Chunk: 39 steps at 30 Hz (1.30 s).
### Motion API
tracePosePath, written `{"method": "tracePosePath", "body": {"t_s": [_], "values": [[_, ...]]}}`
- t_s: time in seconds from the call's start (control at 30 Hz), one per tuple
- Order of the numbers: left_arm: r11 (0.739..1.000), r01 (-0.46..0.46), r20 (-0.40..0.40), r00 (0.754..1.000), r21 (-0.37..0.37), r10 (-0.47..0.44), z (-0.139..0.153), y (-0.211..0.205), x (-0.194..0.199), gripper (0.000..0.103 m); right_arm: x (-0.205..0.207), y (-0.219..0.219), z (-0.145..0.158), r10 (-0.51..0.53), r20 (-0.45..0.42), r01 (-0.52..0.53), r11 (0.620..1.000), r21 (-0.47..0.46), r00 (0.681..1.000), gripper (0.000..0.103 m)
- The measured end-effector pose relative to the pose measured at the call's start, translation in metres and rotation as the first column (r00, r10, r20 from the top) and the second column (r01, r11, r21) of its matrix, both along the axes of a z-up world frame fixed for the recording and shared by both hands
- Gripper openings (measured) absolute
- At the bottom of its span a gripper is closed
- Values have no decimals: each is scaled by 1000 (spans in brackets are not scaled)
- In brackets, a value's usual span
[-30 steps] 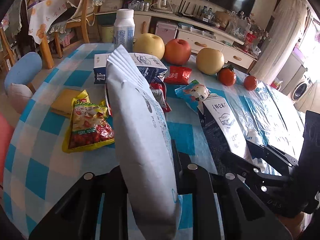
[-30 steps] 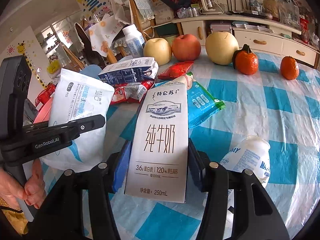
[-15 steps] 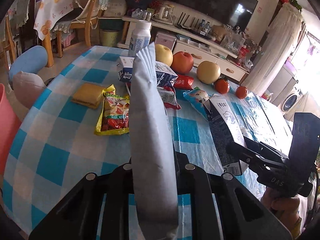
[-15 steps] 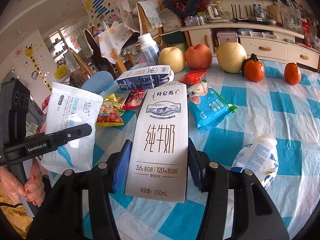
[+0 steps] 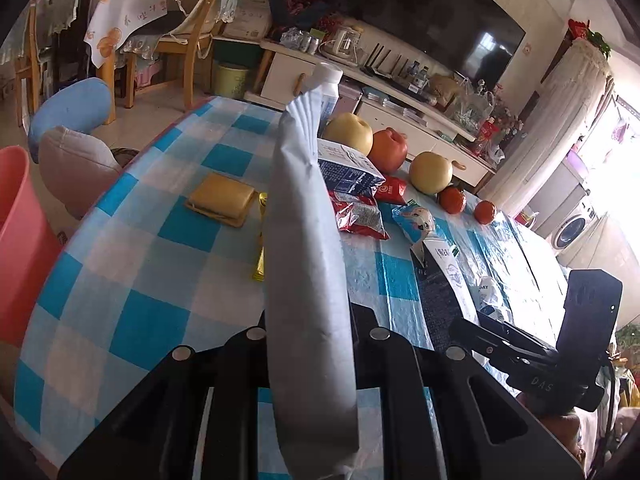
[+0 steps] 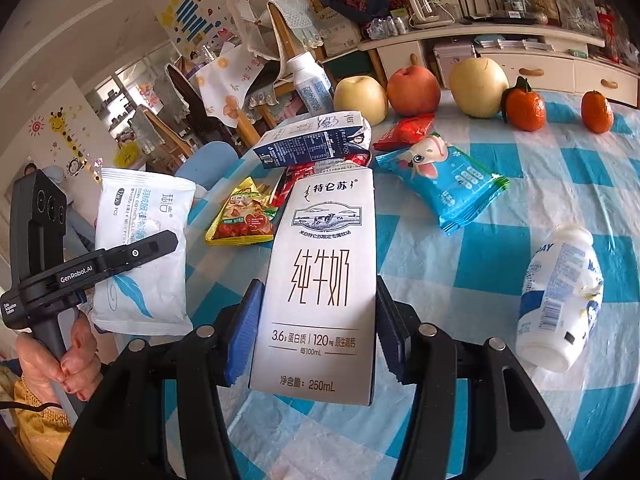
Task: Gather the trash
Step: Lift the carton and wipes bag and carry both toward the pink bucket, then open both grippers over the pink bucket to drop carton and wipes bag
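My left tongs (image 5: 310, 336) clamp a white wipes packet (image 5: 308, 280); my right tongs (image 6: 316, 320) clamp the milk carton (image 6: 320, 280), seemingly above the table (image 6: 500, 248).

A round table (image 5: 132, 240) under a blue-and-white checked cloth fills the middle of a bright living room. Beyond it a long white TV cabinet (image 5: 400, 120) with wooden drawer handles carries a dark flat-screen television (image 5: 432, 20). Left of the table stand wooden chairs (image 5: 192, 36) draped with cloths, on a pale tiled floor (image 5: 160, 100). Right of the cabinet, daylight floods past a white curtain (image 5: 552, 120) and a washing machine (image 5: 572, 228). Children's stickers dot the white wall (image 6: 120, 20).
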<state>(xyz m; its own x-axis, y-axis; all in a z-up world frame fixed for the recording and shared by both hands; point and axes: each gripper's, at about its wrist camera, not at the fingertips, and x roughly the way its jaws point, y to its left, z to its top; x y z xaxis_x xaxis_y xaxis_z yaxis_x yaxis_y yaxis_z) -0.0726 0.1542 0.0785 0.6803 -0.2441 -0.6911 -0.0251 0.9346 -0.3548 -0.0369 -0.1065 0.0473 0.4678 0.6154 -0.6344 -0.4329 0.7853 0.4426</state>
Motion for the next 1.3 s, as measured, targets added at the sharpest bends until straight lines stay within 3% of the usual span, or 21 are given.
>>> {"method": "tracePosePath", "body": {"t_s": [0.43, 0.57, 0.8, 1.1, 1.3], "values": [[994, -106, 57, 993, 12, 106, 20, 71, -12, 18, -10, 48, 6, 13, -15, -13, 1000, 16, 1000, 55], [985, -169, 73, 983, 37, 166, 23, 97, -17, 18, -14, 72, 9, 45, -11, -45, 999, 3, 999, 55], [966, -258, 85, 963, 18, 256, 27, 138, -26, 18, -12, 120, 24, 108, 8, -108, 994, 11, 994, 55], [925, -381, 102, 920, 7, 378, 31, 193, -42, 18, -9, 207, 65, 242, 87, -244, 970, 11, 966, 55], [873, -487, 100, 869, -5, 485, 28, 235, -52, 18, -8, 278, 82, 347, 116, -349, 937, -2, 931, 55]]}}
